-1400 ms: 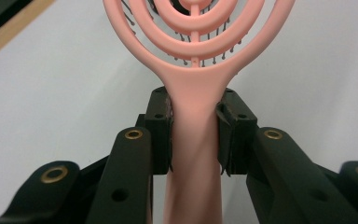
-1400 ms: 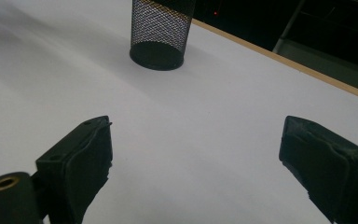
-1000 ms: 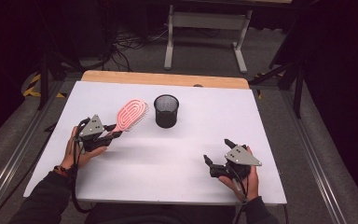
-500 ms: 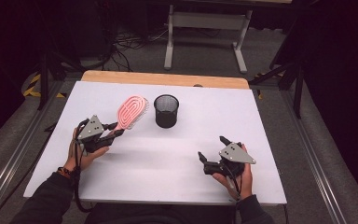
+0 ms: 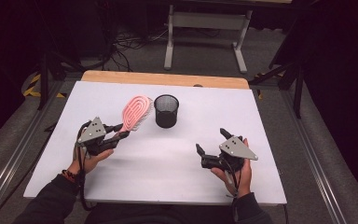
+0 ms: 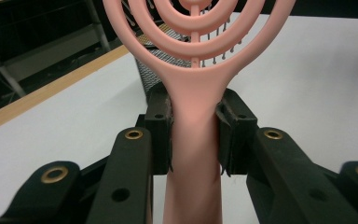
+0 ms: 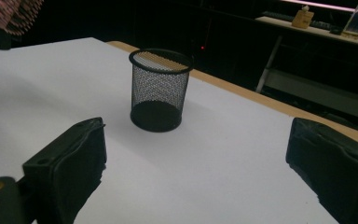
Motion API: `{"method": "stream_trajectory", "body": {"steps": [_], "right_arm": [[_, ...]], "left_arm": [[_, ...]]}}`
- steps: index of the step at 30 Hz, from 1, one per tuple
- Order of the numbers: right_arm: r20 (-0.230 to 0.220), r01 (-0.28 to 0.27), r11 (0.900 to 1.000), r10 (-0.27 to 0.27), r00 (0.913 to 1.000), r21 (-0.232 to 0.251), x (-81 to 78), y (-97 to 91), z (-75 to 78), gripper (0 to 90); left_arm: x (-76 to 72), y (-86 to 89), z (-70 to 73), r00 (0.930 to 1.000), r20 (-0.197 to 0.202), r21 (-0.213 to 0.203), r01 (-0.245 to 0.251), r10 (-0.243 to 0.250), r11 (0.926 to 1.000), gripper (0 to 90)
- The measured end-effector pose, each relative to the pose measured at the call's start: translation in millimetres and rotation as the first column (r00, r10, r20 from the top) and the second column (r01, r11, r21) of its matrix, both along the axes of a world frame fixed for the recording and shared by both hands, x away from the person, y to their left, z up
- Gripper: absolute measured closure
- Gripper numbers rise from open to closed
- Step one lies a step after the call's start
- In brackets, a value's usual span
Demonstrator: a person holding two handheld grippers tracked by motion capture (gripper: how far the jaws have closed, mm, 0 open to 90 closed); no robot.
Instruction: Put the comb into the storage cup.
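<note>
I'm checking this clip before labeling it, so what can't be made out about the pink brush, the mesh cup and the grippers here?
- Pink hairbrush: left gripper view, its head is cut by the top edge, its handle end by the bottom.
- Mesh cup: right gripper view, the rim and mesh hide its inside; high view, too small.
- Left hand-held gripper: high view, too small to show the pads on the handle.

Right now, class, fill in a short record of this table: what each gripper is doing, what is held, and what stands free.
Surface: white table
Left gripper: shut on the handle of the pink hairbrush, brush head raised toward the cup
Right gripper: open, nothing between its jaws, which have just been opening; pointed toward the cup
Free-standing thing: black mesh cup, upright, apart from both grippers
Cup contents: looks empty
</note>
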State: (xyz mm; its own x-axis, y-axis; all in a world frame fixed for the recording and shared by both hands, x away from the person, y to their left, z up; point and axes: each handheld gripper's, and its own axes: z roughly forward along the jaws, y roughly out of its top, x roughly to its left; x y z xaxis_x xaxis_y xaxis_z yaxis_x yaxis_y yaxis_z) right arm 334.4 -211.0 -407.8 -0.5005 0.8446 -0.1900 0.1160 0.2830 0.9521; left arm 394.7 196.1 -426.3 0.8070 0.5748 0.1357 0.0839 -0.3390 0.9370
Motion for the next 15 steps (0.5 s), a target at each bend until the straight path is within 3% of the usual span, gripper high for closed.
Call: {"method": "stream_trajectory", "body": {"steps": [5, 10, 15], "right_arm": [[0.035, -0.009, 0.9999, 0.009, 0.9993, 0.011, -2.8, 4.9, 9.6, 5.4], [0.044, -0.017, 0.9994, 0.015, 0.9989, 0.032, -0.2, 11.8, 12.3, 5.2], [0.045, -0.038, 0.9984, 0.037, 0.9983, 0.042, 2.2, 21.5, 15.5, 5.6]], "left_arm": [[-4.6, -11.1, 1.5, 0.9999, 0.008, -0.012, 0.012, -0.012, 0.9998, 69.6], [-7.0, -21.4, 0.1, 0.9997, 0.016, -0.007, 0.017, -0.017, 0.9998, 69.6], [-8.4, -29.6, -3.8, 0.9999, 0.012, -0.027, 0.012, -0.012, 0.9996, 69.6]]}}
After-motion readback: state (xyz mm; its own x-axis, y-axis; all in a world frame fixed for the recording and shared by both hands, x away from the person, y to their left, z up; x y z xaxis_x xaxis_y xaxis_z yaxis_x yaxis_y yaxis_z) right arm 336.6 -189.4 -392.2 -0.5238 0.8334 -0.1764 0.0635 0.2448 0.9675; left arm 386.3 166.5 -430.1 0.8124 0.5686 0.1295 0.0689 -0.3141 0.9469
